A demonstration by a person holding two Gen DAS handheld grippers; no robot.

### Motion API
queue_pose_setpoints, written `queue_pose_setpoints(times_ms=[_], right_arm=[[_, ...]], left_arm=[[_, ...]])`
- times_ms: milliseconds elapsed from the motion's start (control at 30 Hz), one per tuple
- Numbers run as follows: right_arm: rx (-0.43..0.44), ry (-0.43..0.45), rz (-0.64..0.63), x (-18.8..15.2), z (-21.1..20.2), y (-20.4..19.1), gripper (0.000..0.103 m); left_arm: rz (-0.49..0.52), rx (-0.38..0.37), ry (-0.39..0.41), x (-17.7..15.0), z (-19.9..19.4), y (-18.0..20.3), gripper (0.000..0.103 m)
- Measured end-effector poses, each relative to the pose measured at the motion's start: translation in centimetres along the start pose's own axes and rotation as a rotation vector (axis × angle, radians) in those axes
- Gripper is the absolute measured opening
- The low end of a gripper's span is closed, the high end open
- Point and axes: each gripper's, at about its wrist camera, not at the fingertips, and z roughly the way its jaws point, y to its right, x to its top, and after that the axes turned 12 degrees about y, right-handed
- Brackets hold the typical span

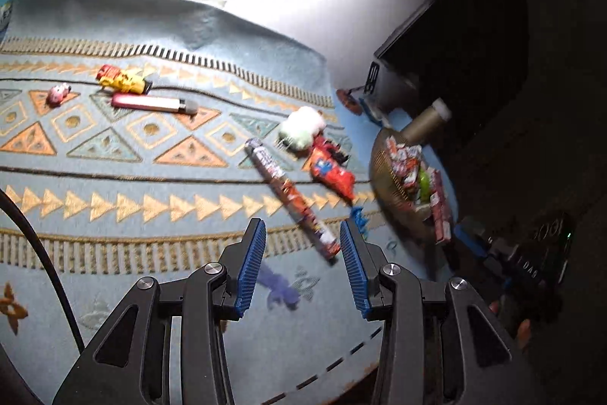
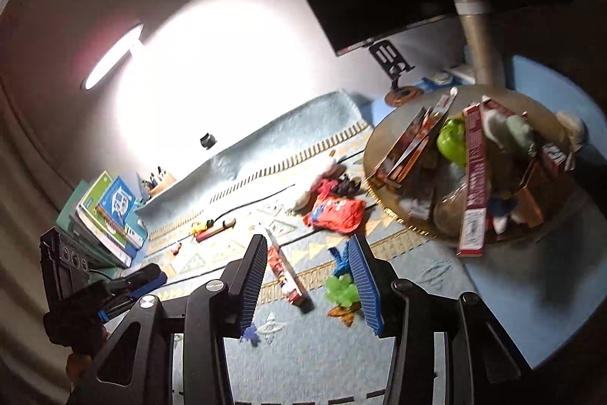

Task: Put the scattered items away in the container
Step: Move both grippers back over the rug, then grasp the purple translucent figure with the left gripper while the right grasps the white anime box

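One long snack box (image 1: 290,202), one red packet (image 1: 331,173), one basket (image 1: 383,173).

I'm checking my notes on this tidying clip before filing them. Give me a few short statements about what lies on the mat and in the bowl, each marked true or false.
1. The left tongs are clamped on the long candy tube. False: the jaws stand open and hold nothing; the tube lies on the patterned mat.
2. The round bowl already holds snack boxes. True.
3. The red snack packet is inside the bowl. False: it lies on the mat beside it.
4. The pink pen-shaped stick lies near the yellow toy. True.
5. The right tongs hold nothing. True.
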Motion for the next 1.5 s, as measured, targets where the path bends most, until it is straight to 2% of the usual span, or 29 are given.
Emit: queue_pose_setpoints(times_ms=[167,300,367,467,700,800,900,1033,1167,1300,1500], right_arm=[[0.018,-0.118,-0.049,-3.0,3.6,-2.4,0.044],[0.004,-0.177,-0.138,-4.8,5.4,-4.0,0.044],[-0.002,-0.187,-0.168,-5.2,5.8,-4.4,0.044],[-0.007,-0.187,-0.191,-5.5,5.9,-4.4,0.044],[-0.021,-0.194,-0.187,-5.1,6.9,-3.6,0.045],[-0.017,-0.203,-0.196,-5.0,7.8,-3.7,0.045],[-0.011,-0.218,-0.22,-5.1,8.7,-4.1,0.045],[0.003,-0.24,-0.236,-5.2,10.2,-4.4,0.045],[0.005,-0.268,-0.249,-5.7,12.3,-4.6,0.045],[-0.003,-0.305,-0.269,-6.4,14.6,-4.7,0.045],[0.01,-0.364,-0.282,-7.1,16.8,-4.7,0.045]], left_arm=[[0.075,0.052,-0.12,-4.4,1.8,-1.3,0.038],[0.083,0.044,-0.139,-6.0,3.0,-0.2,0.038],[0.116,0.071,-0.123,-6.5,3.6,0.6,0.038],[0.15,0.166,-0.113,-7.1,4.6,1.4,0.038],[0.285,0.272,-0.042,-8.4,5.5,3.9,0.04],[0.328,0.265,-0.04,-8.4,5.4,3.9,0.04],[0.343,0.242,-0.078,-7.9,4.8,3.0,0.04],[0.296,0.288,-0.074,-6.9,3.5,0.7,0.04],[0.24,0.234,-0.072,-6.4,2.9,-0.3,0.04],[0.292,0.275,-0.054,-6.7,4.2,0.7,0.04],[0.444,0.338,-0.051,-7.7,5.6,2.7,0.04]])
